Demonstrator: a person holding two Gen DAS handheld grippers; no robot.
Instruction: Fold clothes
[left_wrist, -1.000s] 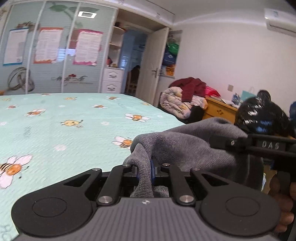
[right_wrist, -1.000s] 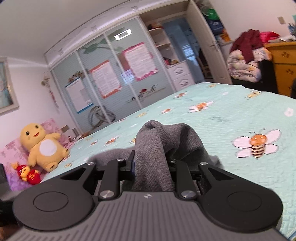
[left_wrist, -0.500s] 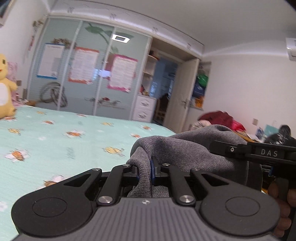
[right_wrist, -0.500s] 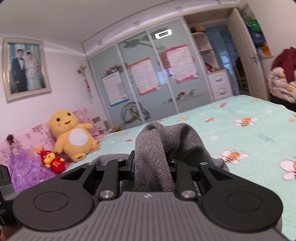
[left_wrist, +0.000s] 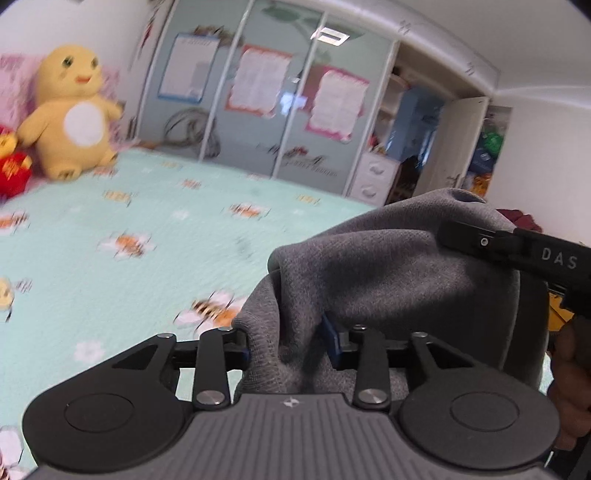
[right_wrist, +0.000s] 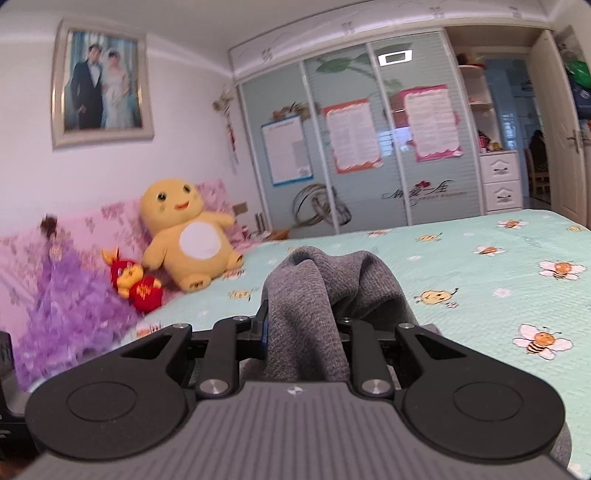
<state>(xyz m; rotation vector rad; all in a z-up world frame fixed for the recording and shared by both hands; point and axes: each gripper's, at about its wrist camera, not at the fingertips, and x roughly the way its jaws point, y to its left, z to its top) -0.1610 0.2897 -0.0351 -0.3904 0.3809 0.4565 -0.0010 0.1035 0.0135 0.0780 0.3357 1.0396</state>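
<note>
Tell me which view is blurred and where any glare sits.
Left wrist view: bedspread and yellow plush smeared by motion; grey garment sharp. Right wrist view: mostly crisp, purple doll soft. Both: a ceiling light reflects off the wardrobe doors.

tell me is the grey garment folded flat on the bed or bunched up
Bunched up, not folded flat: the grey garment bulges in loose folds between the right gripper pads.
</note>
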